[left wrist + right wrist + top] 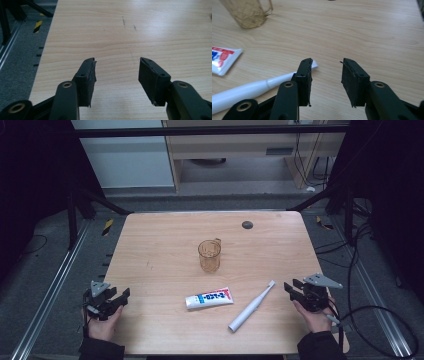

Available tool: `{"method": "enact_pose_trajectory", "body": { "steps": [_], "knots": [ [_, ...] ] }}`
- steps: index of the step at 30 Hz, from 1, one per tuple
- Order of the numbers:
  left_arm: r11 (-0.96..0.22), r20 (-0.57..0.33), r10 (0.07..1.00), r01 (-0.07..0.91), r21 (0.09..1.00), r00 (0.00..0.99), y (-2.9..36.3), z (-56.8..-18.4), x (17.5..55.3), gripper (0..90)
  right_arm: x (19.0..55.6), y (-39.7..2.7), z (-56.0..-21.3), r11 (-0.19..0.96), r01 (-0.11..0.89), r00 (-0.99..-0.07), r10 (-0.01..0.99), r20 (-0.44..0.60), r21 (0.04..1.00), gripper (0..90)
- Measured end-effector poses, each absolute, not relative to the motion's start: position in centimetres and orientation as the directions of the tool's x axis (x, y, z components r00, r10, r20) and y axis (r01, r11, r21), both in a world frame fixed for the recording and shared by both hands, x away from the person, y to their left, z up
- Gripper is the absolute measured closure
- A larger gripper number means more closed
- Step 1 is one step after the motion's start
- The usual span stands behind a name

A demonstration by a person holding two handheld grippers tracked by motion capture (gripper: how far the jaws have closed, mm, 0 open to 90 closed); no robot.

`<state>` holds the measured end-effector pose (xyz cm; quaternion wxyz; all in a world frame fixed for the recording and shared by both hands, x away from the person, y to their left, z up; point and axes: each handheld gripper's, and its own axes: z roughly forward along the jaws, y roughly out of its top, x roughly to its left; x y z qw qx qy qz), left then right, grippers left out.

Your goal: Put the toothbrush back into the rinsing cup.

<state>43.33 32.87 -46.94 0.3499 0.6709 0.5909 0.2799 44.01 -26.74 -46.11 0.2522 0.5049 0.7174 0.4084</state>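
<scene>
Standing upright mid-table point(150, 245), empty amber cup point(209, 255)

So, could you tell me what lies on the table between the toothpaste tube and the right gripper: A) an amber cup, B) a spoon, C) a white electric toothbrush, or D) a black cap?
C: the white electric toothbrush lies slantwise between the toothpaste tube and the right gripper.

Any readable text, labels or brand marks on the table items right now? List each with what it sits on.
Toothpaste tube: blue lettering with a red mark on white, too blurred to read.
Electric toothbrush: no marking visible.
Amber cup: no marking visible.
Floor tape beside the table: yellow-black hazard stripes, no words.
</scene>
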Motion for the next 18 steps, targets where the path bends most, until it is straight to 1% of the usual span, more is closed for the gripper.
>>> {"method": "enact_pose_trajectory", "body": {
  "steps": [3, 7, 17, 18],
  "knots": [
    [-0.061, -0.036, 0.988, 0.6, 0.798, 0.149, 32.8, -46.9, 43.3, 44.3, 43.9, -26.0, -45.9, 0.177, 0.512, -0.388, 0.921, 0.043, 0.84, 61.8],
    [-0.055, -0.051, 0.986, 0.594, 0.803, 0.16, 32.9, -46.8, 43.2, 41.4, 43.5, -24.5, -45.3, 0.192, 0.51, -0.441, 0.895, 0.063, 0.839, 65.7],
    [-0.083, -0.044, 0.979, 0.592, 0.802, 0.197, 32.4, -46.7, 43.4, 34.8, 42.7, -22.0, -44.4, 0.228, 0.507, -0.506, 0.86, 0.073, 0.831, 72.8],
    [-0.087, -0.042, 0.979, 0.592, 0.801, 0.201, 32.3, -46.7, 43.4, 34.8, 42.5, -21.3, -44.4, 0.239, 0.512, -0.524, 0.848, 0.079, 0.825, 75.6]
  ]
}}
